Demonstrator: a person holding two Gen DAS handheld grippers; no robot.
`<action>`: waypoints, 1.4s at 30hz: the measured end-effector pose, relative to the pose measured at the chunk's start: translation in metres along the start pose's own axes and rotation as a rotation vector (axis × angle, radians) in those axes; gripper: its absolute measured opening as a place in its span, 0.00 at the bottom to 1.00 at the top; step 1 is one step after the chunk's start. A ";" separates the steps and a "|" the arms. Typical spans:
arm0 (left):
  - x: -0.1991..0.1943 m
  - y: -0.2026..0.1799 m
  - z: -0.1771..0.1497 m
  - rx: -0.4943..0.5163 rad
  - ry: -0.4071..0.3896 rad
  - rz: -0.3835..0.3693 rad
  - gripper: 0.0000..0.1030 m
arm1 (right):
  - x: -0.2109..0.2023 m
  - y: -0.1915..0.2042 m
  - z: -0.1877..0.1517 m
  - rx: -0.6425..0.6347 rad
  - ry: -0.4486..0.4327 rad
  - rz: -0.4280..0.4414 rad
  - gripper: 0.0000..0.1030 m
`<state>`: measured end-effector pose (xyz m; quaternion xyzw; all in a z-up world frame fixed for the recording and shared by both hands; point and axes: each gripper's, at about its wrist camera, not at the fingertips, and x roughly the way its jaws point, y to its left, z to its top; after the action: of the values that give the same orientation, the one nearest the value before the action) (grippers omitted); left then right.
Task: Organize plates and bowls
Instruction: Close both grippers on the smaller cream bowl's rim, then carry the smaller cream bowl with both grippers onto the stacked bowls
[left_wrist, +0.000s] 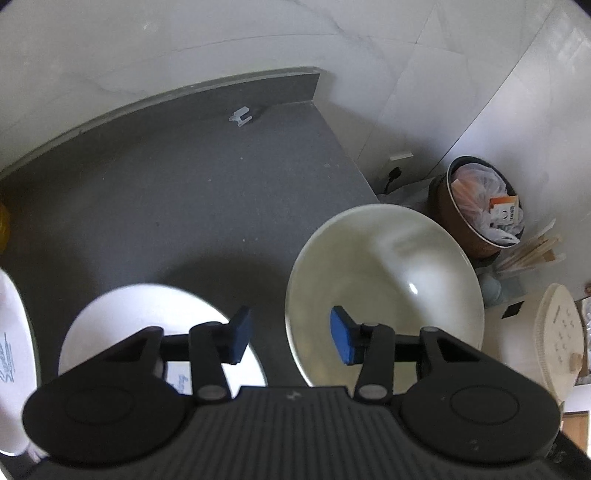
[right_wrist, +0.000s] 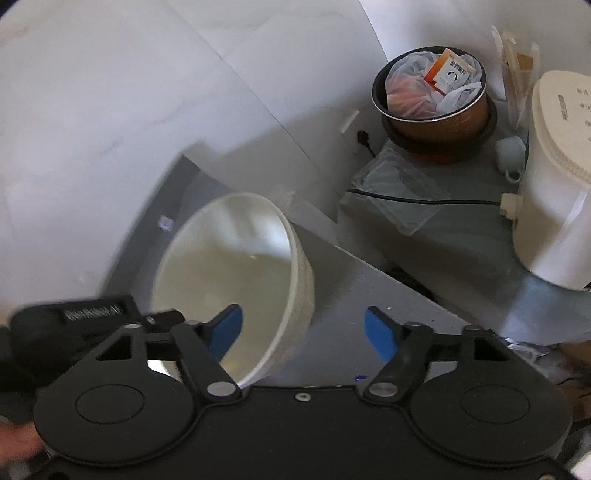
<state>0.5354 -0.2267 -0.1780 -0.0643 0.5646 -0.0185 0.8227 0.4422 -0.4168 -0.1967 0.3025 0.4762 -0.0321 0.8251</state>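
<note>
Hovering over the counter (left_wrist: 207, 206), both the left gripper (left_wrist: 291, 338) and right gripper (right_wrist: 303, 330) gape wide beside a bowl (left_wrist: 384, 280).

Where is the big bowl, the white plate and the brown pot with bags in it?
big bowl (left_wrist: 388, 273), left wrist view, inside bottom.
white plate (left_wrist: 122, 317), left wrist view, bare upper surface.
brown pot (right_wrist: 443, 122), right wrist view, outer side wall.

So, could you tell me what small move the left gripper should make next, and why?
Probably shift the left gripper slightly right and close on the large bowl's near rim. It is open, with the rim between its fingers but closer to the right one. The right gripper is also open, beside the bowl, and holds nothing.
</note>
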 end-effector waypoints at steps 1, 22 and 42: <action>0.002 0.000 0.001 -0.004 0.004 -0.003 0.44 | 0.003 0.000 0.000 0.000 0.008 -0.003 0.57; 0.002 0.014 -0.002 -0.079 0.057 -0.034 0.05 | -0.013 0.018 -0.004 -0.035 -0.013 0.077 0.23; -0.081 0.032 -0.045 -0.114 -0.056 -0.092 0.06 | -0.091 0.030 -0.036 -0.083 -0.103 0.163 0.23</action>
<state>0.4631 -0.1900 -0.1227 -0.1374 0.5381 -0.0222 0.8313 0.3757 -0.3944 -0.1224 0.3036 0.4079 0.0393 0.8602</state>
